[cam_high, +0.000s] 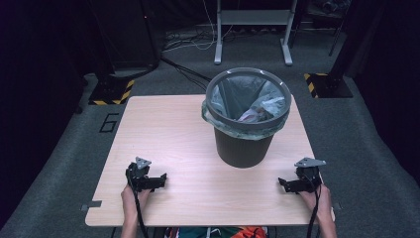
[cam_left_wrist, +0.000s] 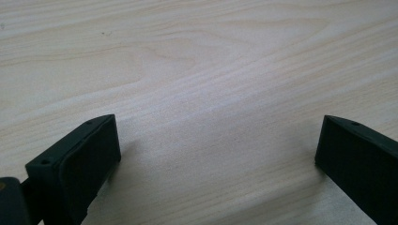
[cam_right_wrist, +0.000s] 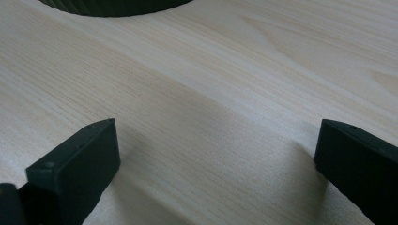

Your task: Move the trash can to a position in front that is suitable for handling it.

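High view: the left gripper rests on the pale wooden table with its jaws wide apart, holding nothing. The dark round plastic bin with a thin grey-green bag liner stands in the middle, near the far edge. The bag looks soft, light and slippery; I would pinch its folded rim. Crumpled stuff inside is hard to make out. The right gripper also gapes empty.

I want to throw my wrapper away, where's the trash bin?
In the high view the trash bin stands on the wooden table, toward its far edge and a bit right of the middle, beyond the two grippers.
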Demonstrator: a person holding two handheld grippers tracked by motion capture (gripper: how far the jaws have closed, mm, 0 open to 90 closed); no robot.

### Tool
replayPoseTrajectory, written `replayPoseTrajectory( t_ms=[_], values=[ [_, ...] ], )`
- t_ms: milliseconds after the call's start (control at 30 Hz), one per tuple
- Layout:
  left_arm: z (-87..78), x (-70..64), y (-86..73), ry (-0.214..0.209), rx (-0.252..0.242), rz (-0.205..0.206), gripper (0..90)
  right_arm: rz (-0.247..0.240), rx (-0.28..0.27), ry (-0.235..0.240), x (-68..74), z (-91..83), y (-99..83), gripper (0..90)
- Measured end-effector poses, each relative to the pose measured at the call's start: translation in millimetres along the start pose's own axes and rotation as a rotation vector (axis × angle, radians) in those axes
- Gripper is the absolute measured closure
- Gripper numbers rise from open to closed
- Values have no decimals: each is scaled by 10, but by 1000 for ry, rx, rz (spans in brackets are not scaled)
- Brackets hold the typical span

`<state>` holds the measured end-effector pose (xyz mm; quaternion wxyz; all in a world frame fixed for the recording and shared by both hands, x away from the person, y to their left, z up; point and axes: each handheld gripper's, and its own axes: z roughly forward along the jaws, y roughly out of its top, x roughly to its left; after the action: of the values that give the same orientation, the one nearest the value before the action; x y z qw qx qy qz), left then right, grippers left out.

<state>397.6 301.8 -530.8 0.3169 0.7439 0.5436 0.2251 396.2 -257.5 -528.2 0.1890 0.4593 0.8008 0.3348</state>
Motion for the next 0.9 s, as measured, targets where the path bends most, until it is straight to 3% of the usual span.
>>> replayPoseTrajectory(
  t_ms=[900],
  values=[
    [3,-7,5,6,1,-5,4,-18,10,28,13,1,17,0]
  ],
)
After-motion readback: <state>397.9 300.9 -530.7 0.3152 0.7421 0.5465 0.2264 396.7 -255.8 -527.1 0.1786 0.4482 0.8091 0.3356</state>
